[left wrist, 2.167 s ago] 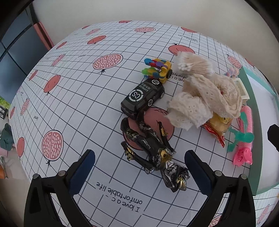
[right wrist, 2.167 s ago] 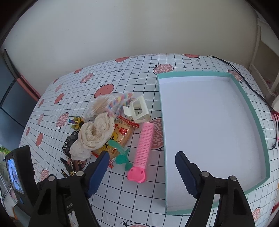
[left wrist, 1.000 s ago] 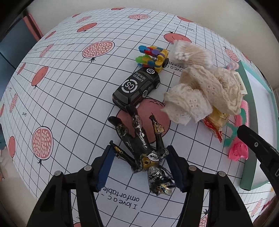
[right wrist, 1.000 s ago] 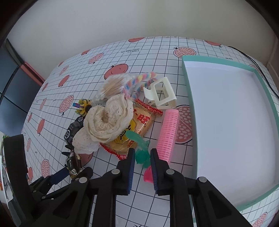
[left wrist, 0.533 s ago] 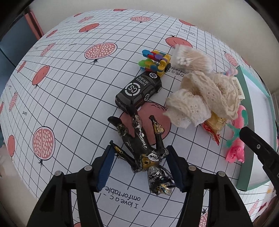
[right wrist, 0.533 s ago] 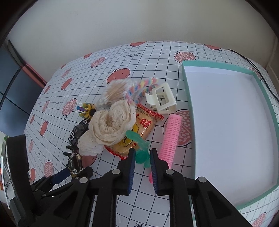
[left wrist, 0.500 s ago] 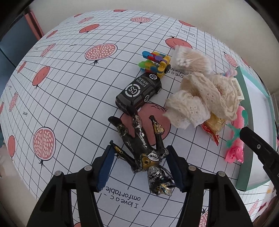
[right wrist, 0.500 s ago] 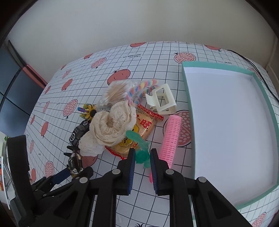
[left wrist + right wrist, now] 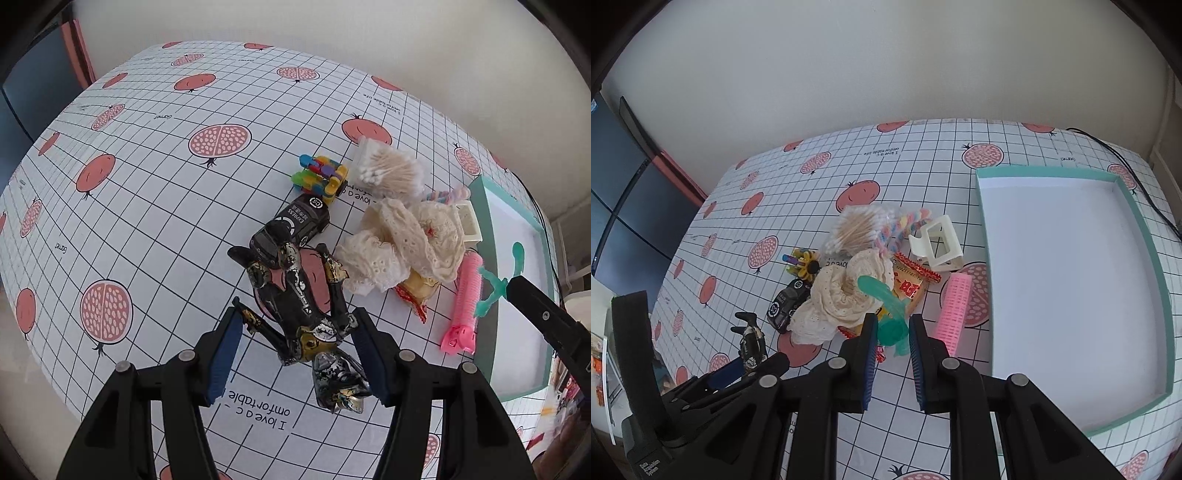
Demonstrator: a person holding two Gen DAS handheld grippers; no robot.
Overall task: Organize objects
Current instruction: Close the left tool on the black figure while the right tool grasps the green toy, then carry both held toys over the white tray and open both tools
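Left wrist view: left gripper (image 9: 295, 350) pinches a black and gold horse figurine (image 9: 299, 299), pads against its body, legs pointing away from the camera. Behind it on the checked tablecloth (image 9: 147, 206): black toy car (image 9: 295, 225), coloured block toy (image 9: 319, 179), bag of cotton swabs (image 9: 388, 171), cream lace scrunchie (image 9: 402, 243), pink hair roller (image 9: 466, 299).

Right wrist view: right gripper (image 9: 892, 336) pressed together on a green plastic spoon (image 9: 882, 295), held above the pile, bowl end over the scrunchie. Teal box (image 9: 1137, 229) sits just right of the pile, white inside. White hair claw (image 9: 938, 242) and snack packet (image 9: 908, 286) between roller and swabs.
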